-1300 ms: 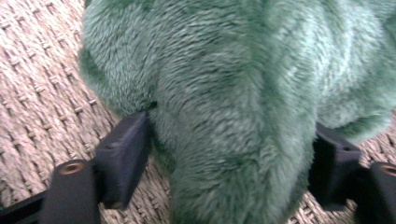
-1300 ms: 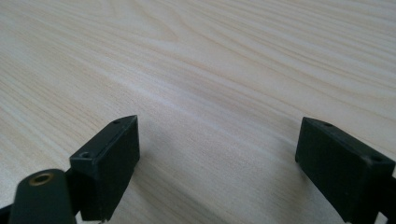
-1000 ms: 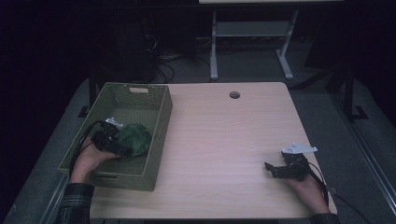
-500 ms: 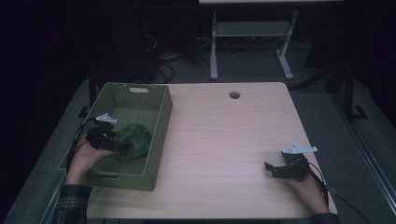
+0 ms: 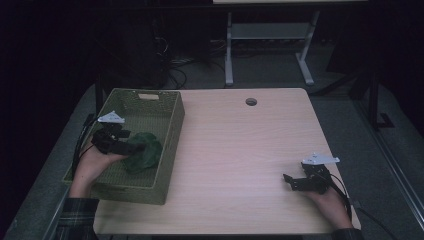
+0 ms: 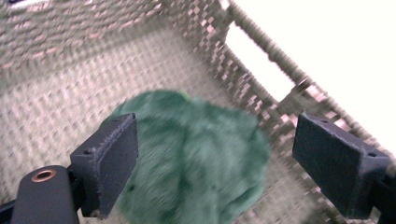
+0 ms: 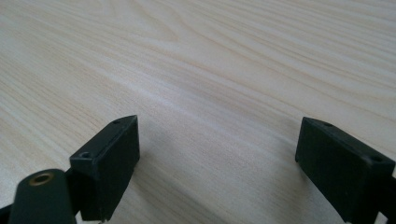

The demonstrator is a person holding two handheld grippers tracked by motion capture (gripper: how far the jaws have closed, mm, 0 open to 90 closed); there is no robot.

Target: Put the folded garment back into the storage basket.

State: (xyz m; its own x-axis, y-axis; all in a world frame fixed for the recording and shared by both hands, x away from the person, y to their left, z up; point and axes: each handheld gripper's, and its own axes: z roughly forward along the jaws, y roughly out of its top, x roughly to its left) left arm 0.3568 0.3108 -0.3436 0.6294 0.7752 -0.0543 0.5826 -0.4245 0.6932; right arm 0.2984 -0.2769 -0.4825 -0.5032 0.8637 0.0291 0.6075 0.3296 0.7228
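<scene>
A fuzzy green soft thing [image 5: 146, 156] lies on the floor of the woven olive basket [image 5: 174, 131] at the table's left. My left gripper [image 5: 136, 147] hovers inside the basket just left of it, jaws wide open. In the left gripper view the green thing [image 6: 187, 126] sits below and beyond the gripper [image 6: 215, 140], untouched by the pads [image 6: 112, 158]. My right gripper [image 5: 289, 180] rests low over the bare table near the front right, open, with nothing between its jaws. The right gripper view has that gripper [image 7: 217, 135] over plain wood.
The basket's right wall [image 6: 261, 60] with its handle slot stands close beyond the green thing. The light wooden table [image 5: 240, 150] has a round cable hole [image 5: 251, 101] near its far edge. A white table frame [image 5: 270, 45] stands on the floor behind.
My left gripper has risen and drifted left inside the basket, away from the green thing, which stays on the basket floor. The right gripper has kept still.
</scene>
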